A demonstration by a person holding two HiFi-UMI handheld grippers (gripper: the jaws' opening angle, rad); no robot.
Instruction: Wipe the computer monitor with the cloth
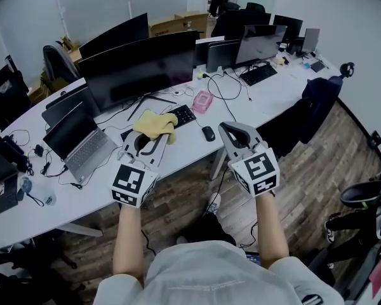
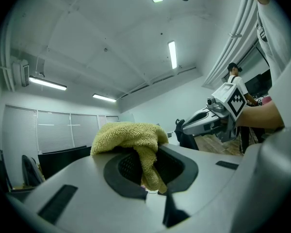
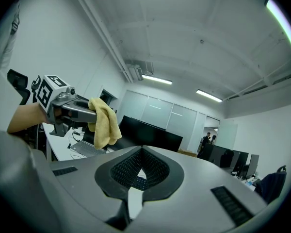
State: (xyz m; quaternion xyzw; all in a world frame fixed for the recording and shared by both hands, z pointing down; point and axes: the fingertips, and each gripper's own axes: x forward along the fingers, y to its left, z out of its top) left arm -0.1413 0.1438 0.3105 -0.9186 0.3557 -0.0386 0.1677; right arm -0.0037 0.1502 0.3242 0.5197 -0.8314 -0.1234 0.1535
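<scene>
At left claw [image 1: 157, 137], yellow, seemingly terry cloth [image 1: 154, 123]

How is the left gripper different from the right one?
The left gripper is shut on the yellow cloth; the right gripper is shut on nothing. The left gripper is before the monitor; the right gripper is by the mouse. Both are grey with a marker cube.

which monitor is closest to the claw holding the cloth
The wide black monitor straight ahead of the left claw and its yellow cloth; the other monitors stand behind it or farther right along the desk.
</scene>
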